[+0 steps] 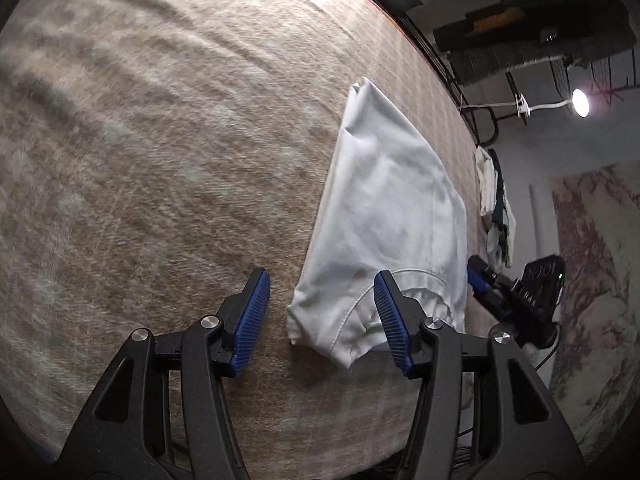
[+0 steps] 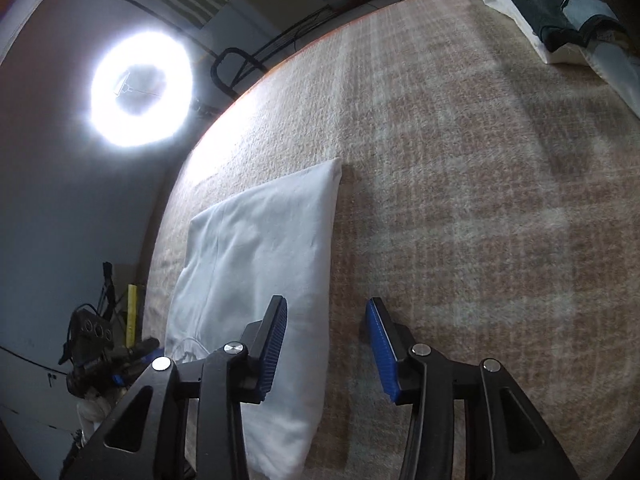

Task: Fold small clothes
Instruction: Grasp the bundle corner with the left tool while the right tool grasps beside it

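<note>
- Left hand-held gripper (image 1: 322, 312): jaws spread wide, nothing between them. It sits over the near end of the white garment (image 1: 384, 216), with the left blue pad (image 1: 252, 320) above bare blanket and the right pad in front of the neckline area.
- The white garment is folded into a long narrow shape, lying flat on the beige fuzzy blanket (image 1: 160, 160) that covers the surface. In the left wrist view it runs from the near side, where the collar seam shows, out to a pointed far end. A small brownish spot sits near the collar.
- Right of the garment in that same view you can see the right hand-held gripper (image 1: 480, 280), close to the garment's near right edge.
- Right hand-held gripper (image 2: 326, 336) from its own camera: also wide open and holding nothing. Its left finger is over the garment's right edge, the right finger over plain blanket.
- In the right wrist view the white garment (image 2: 260, 264) lies left of centre, looking neat and rectangular.
- Far right corner: a pile of other clothes (image 2: 560, 12), dark green and white, well apart from the garment.
- Ring light (image 2: 140, 88) glaring beyond the blanket's left edge.
</note>
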